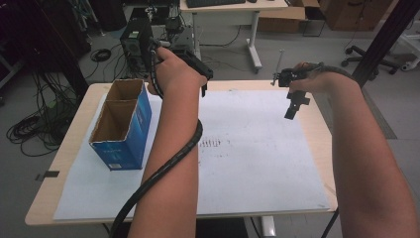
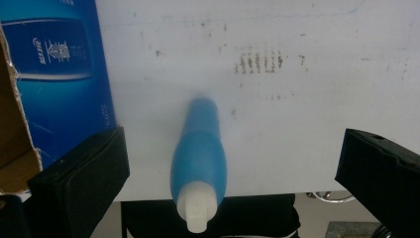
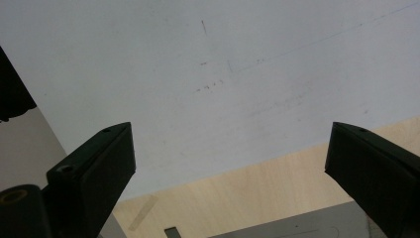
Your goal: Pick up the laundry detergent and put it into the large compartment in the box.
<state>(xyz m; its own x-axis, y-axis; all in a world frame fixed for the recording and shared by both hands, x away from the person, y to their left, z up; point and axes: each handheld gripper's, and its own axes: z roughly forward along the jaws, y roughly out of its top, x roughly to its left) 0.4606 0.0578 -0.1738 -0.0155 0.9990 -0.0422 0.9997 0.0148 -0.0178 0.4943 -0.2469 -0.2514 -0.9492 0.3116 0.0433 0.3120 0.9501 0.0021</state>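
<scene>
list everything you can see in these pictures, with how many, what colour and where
cardboard box: one, blue outside, brown inside, open top, two compartments, table's left side.
bottle: one, blue with white cap, blurred, between the left gripper's open jaws, touching neither.
paper sheet: one, white, smudged, covering most of the table.
table: one, light wood.
left gripper: one, black, above the far edge beside the box.
right gripper: one, black, open, above the sheet's far right.

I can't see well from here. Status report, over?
Both grippers open: left gripper, right gripper. Blue bottle between the left jaws, not gripped. Blue box beside it, open. Nothing in the way.
</scene>
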